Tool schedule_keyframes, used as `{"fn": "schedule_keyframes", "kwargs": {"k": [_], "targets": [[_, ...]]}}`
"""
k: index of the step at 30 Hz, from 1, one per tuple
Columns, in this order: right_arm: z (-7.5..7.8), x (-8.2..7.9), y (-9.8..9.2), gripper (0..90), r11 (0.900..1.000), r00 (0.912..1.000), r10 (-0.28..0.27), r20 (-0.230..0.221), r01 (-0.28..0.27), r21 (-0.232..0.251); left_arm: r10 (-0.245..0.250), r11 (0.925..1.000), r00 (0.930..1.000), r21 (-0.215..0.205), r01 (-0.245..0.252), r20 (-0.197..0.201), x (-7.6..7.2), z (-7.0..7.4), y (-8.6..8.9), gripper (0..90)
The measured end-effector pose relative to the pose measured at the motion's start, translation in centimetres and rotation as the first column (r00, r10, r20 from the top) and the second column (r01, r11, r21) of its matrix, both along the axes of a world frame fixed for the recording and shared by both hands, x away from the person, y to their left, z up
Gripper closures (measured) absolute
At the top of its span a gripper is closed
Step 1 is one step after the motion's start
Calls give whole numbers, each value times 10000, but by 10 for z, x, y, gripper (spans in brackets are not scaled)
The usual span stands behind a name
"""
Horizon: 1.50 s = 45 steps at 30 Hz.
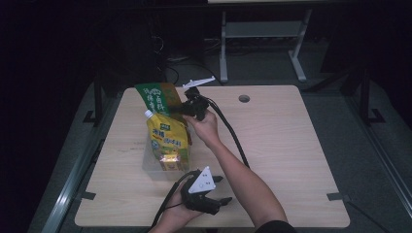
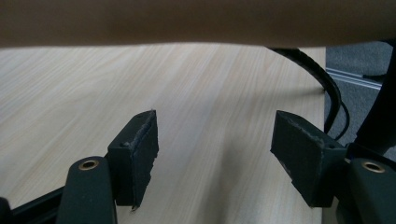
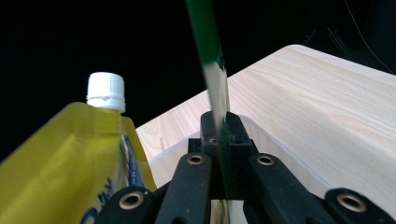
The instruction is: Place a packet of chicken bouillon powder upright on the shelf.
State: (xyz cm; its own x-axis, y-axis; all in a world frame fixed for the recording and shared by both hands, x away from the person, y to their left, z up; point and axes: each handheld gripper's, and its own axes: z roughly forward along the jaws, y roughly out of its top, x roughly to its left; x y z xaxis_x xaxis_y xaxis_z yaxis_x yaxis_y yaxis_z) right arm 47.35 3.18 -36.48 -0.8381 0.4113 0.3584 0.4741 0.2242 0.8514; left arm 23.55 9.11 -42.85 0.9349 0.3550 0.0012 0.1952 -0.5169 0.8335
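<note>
Spanning whole scene, light wooden table (image 1: pixel 272 145), round hole near far edge. Clear container (image 1: pixel 150 165) on left part of table, yellow pouch (image 1: pixel 167 141) with white cap (image 3: pixel 106 91) standing upright inside. Green packet (image 1: pixel 158 97) raised at far end of container, pinched edge-on in right tongs (image 3: pixel 219 140), pads closed tight on it. Left tongs (image 2: pixel 215 149) near front edge of table, pads wide apart, nothing between, hovering low over bare wood.

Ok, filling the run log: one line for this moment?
right gripper: shut on green pouch | left gripper: open, empty | yellow pouch: in clear bin
</note>
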Motion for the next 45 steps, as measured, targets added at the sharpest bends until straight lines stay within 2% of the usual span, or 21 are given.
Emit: {"fn": "schedule_keyframes", "kwargs": {"k": [5,11,14,21,31,38,45], "targets": [[-10,-2,-5,894,9999,10000,-45,-66,46,161,-23,10000,10000,-6,23,-37,0,-1,-1,314],[-14,-3,-7,892,9992,9992,386,-50,-386,137,-44,10000,10000,-43,44,-58,1,0,-1,314],[-14,-4,-7,892,9974,9974,708,126,-707,-130,-41,10000,10000,-48,40,-60,2,-1,-1,314],[-13,-4,-9,892,9926,9944,956,458,-918,-798,-55,10000,10000,-34,55,-81,2,-2,-2,314],[-12,-4,-11,881,9891,9927,1060,581,-993,-1087,-28,10000,10000,-70,27,-75,3,-1,-1,314],[-8,-4,-18,751,9802,9946,939,446,-846,-1789,24,10000,10000,80,-24,-23,3,-1,0,314],[-3,-4,-32,634,9797,9964,850,73,-823,-1829,102,9999,9999,132,-101,-44,2,-3,-1,307]]}}
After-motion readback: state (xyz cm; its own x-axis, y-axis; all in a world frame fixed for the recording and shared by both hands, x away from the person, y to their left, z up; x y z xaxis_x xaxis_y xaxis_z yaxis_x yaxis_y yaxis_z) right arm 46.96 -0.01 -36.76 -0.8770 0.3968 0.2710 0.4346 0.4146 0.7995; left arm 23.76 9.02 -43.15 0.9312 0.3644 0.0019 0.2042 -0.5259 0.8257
